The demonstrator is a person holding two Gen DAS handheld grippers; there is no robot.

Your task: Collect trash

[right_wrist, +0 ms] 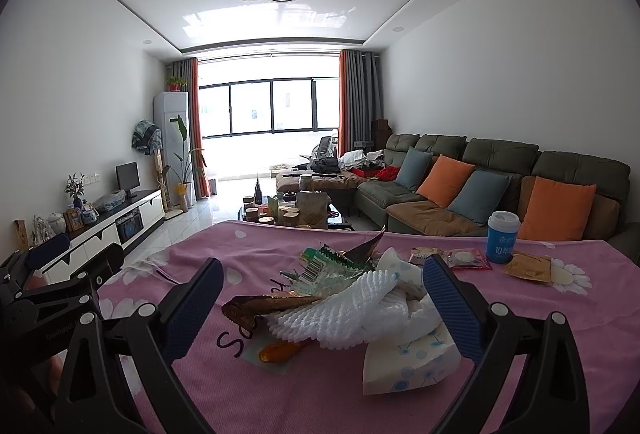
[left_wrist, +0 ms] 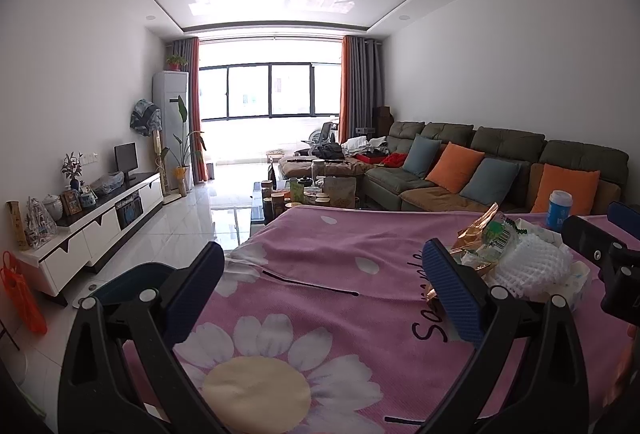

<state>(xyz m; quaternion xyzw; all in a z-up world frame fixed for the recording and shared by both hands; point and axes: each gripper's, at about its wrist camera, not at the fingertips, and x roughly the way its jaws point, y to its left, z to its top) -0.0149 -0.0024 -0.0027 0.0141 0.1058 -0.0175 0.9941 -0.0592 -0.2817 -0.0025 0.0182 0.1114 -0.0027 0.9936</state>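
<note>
Blue-padded fingers (right_wrist: 452, 308) of the right hand-held gripper (right_wrist: 320, 306) sit spread wide w/ nothing clamped, straddling the trash pile (right_wrist: 352, 298) at the middle of the surface (right_wrist: 280, 394), which is covered by a pink daisy-print cloth. Pile = white foam net (right_wrist: 340, 314) on top, gold wrapper (right_wrist: 264, 308) poking out left, green barcode wrapper (right_wrist: 320, 268) behind, tissue pack (right_wrist: 408, 366) w/ blue print leaning near the right finger, orange spoon-like bit (right_wrist: 276, 354) just in front. Further right on the cloth, apart from the pile: red snack packet (right_wrist: 468, 259), gold sachet (right_wrist: 528, 266), and a blue-and-white cup (right_wrist: 502, 242) standing upright. Left hand-held gripper (left_wrist: 324, 294) is also released, jaws far apart, empty, over bare cloth; in the left wrist view the pile (left_wrist: 520, 258) lies just beyond its right finger (left_wrist: 452, 290), whether touching can't tell. Right gripper shows at that view's right edge; left one at the right wrist view's left edge (right_wrist: 60, 282). Background: sofa (right_wrist: 500, 186) w/ orange and blue cushions, TV cabinet (left_wrist: 92, 226) along the left wall.
</note>
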